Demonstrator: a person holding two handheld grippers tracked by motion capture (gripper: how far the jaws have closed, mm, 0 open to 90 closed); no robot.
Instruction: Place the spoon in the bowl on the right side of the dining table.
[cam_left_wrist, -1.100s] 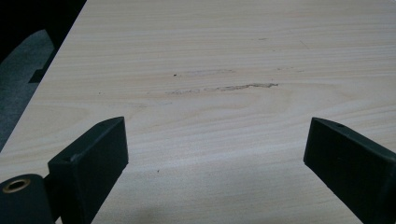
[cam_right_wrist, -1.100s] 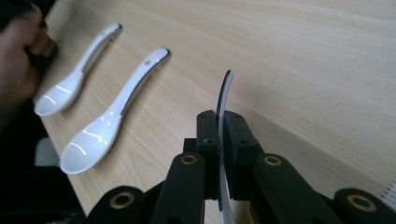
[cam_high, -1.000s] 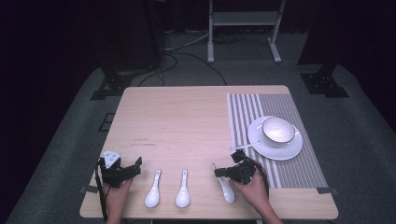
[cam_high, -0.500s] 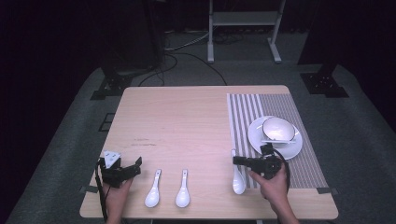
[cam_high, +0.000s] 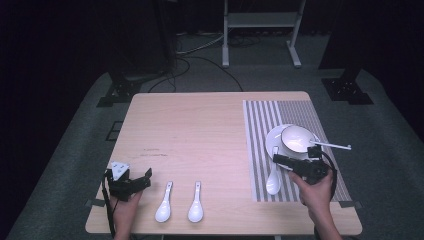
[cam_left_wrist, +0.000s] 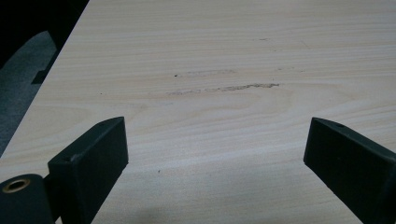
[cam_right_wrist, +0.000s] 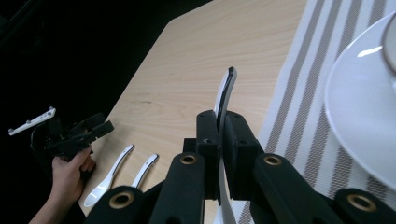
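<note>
Right gripper view: right tongs (cam_right_wrist: 222, 140) clamp white spoon (cam_right_wrist: 226, 91)

Your bowl (cam_high: 297, 138) sits on the plate (cam_high: 273, 139), on the placemat (cam_high: 295, 111) at right; two spoons (cam_high: 164, 204) lie near the table's (cam_high: 200, 125) front left.

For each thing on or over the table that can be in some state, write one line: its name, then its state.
Left gripper: open, nothing between its jaws, low over bare wood.
Right gripper: shut on a spoon's handle.
Held spoon: gripped, bowl end over the striped mat.
Two spoons: lying loose on the table, side by side.
Bowl: upright on the plate, inside looks empty.
</note>
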